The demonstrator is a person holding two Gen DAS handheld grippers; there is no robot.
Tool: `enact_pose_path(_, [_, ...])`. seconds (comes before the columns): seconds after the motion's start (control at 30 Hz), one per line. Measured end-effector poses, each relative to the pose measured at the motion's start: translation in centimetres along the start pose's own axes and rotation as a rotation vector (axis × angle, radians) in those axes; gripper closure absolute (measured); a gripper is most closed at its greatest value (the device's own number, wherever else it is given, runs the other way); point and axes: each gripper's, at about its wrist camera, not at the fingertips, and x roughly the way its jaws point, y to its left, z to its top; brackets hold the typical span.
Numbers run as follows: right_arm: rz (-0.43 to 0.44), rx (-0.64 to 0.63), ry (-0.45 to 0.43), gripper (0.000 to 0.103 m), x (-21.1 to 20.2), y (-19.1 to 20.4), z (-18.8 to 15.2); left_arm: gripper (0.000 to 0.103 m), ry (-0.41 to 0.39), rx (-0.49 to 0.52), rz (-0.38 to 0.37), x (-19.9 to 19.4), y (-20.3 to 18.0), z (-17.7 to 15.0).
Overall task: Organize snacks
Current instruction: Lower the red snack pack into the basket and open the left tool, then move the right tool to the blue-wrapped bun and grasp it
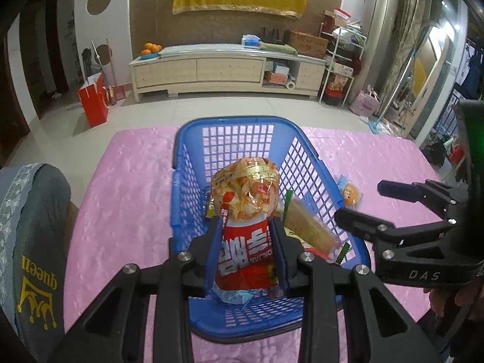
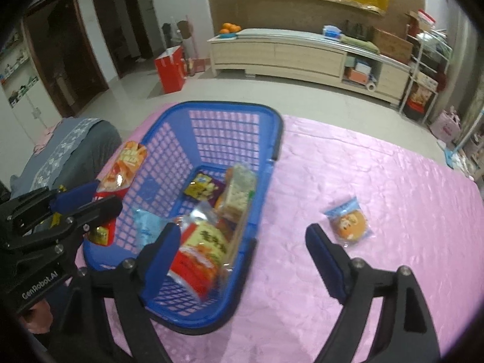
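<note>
Pink tablecloth (image 1: 127, 181) — left gripper (image 1: 246, 242) fingers clamp red snack bag (image 1: 246, 211) lengthwise, pointing away over blue basket (image 1: 181, 163); right gripper (image 2: 242, 251) fingers wide, empty.

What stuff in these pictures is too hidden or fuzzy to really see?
- Red snack bag: left wrist view, its sides hidden by the left gripper shut on it.
- Snacks at the bottom of the blue basket: right wrist view, blurred and overlapping; labels unreadable.
- Small wrapped cake on the pink tablecloth: print too small to read.
- Right gripper: open, empty.
</note>
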Motion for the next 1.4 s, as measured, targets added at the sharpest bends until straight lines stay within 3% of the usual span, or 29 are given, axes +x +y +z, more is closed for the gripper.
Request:
enact_pose_path(0.57, [0.014,0.029,0.059,0.013,3.2,-1.3,-0.6,0.073,0.073,-0.003,-0.015,4.0,0.3,-0.2])
enact_pose_path(0.63, [0.017,0.031,0.063,0.013,3.3,-1.3,-0.6,0.068,0.075,-0.004,-0.009,3.9,0.3,-0.3])
enact_pose_path(0.7, [0.010,0.027,0.062,0.013,3.1,-1.3,-0.7,0.052,0.085,-0.010,0.012,3.9,0.4,-0.4])
enact_pose_path(0.87, [0.015,0.037,0.050,0.013,2.1,-1.7,-0.8,0.036,0.094,0.000,-0.002,3.1,0.2,-0.5])
enact_pose_path(1.3, [0.023,0.063,-0.031,0.013,-3.7,-4.6,-0.1,0.031,0.081,0.004,0.001,-1.1,-3.1,1.5])
enact_pose_path(1.4, [0.029,0.064,-0.034,0.013,-4.7,-5.8,0.5,0.022,0.085,-0.002,-0.006,-1.4,-3.7,2.5])
